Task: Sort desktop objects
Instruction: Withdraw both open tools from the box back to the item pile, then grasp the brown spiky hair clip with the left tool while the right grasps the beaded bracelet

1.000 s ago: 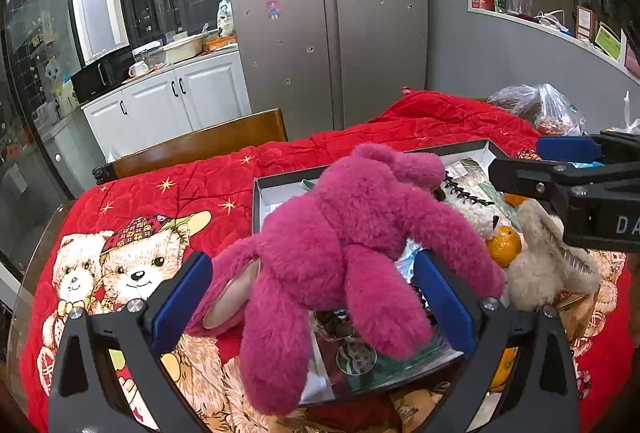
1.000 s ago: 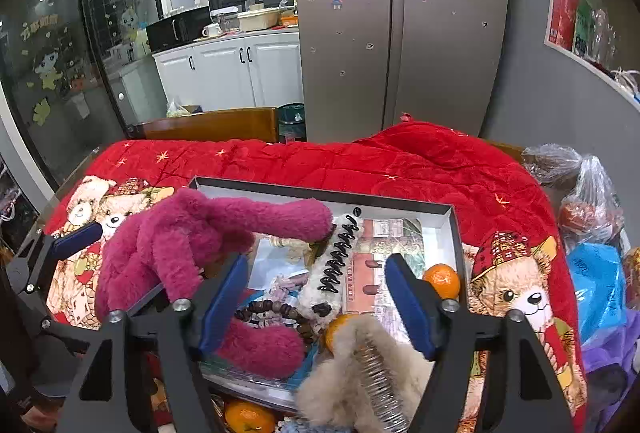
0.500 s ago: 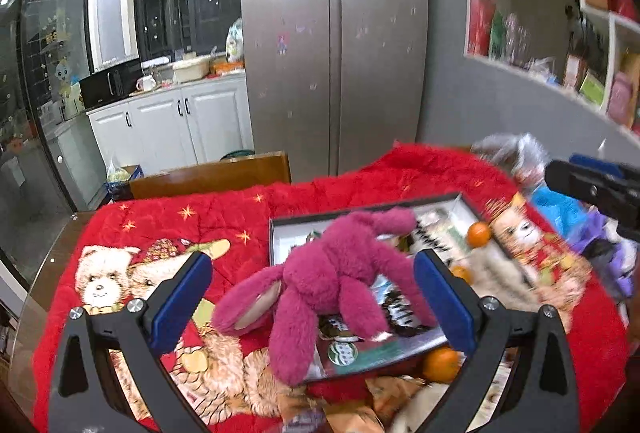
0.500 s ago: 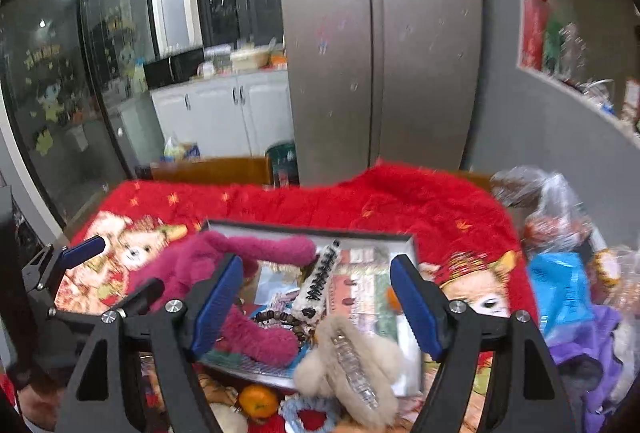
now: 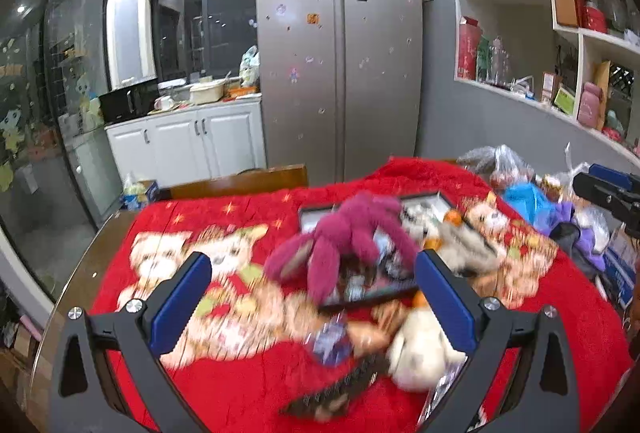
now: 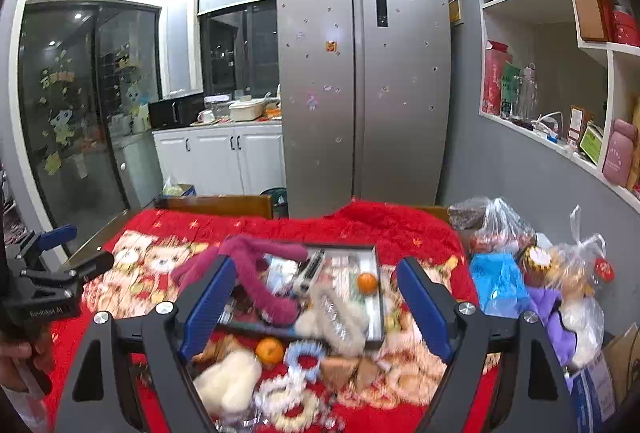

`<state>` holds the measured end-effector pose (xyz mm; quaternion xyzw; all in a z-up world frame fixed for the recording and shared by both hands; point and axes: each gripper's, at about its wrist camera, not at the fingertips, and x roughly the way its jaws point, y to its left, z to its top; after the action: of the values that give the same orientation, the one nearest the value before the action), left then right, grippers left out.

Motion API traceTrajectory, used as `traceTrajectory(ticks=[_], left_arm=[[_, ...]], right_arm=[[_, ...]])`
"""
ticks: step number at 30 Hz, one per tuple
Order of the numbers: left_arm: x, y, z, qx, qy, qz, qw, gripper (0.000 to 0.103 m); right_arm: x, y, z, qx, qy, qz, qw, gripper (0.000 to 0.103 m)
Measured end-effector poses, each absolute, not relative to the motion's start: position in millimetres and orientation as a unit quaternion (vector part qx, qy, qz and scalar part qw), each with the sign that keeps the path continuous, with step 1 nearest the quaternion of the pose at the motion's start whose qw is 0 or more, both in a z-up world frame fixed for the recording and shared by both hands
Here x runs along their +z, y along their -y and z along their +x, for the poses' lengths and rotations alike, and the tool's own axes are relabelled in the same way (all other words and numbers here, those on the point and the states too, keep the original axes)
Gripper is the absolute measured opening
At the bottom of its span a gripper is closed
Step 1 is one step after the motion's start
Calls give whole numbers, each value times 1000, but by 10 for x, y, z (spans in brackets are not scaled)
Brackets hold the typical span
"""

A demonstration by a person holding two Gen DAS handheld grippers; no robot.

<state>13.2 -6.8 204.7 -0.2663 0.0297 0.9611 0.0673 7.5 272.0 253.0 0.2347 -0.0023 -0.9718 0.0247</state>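
While both tools [image 5: 312, 283] [image 6: 316, 285] gape empty, right widening, magenta plush [image 5: 344, 237] lies beyond on tray [image 6: 376, 297].

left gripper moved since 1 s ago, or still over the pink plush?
Yes. The left gripper has pulled back and up: the pink plush and tray look much smaller, and the fridge top now shows.

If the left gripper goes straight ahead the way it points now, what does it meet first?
Probably the magenta plush toy lying over the near edge of the dark tray. The left gripper is open and empty, aimed slightly down at it. The picture is blurred, so depth is uncertain.
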Motion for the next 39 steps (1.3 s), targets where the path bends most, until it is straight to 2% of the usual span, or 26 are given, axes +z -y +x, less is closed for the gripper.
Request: traceTrajectory(ticks=[4,7,10,12,15,19,31,39], left_arm=[[1579,187,693,959,-13,-276,65,102],[1183,230,881,944,0,-317,86,102],[946,243,887,934,-4,-349,74,102],[892,248,893,932,4,-356,74,102],[898,227,857,931,15,-355,85,102],[869,160,794,933,-7,-352,77,102],[744,107,395,922,-1,-376,93,102],[598,-5,107,913,-27,-393,104,102]], right_arm=[[2278,-2708,441,-971,16,235,23,85],[1943,-2746,710,-968,43,246,41,85],[1660,-2731,743,-957,29,282,54,85],[1560,-2731,735,-953,21,300,34,85],[1526,-2754,745,-950,40,305,53,85],[1508,-2773,777,-951,21,307,37,85],[1179,-3093,565,-936,36,348,32,85],[821,-3159,277,-924,4,382,23,85]])
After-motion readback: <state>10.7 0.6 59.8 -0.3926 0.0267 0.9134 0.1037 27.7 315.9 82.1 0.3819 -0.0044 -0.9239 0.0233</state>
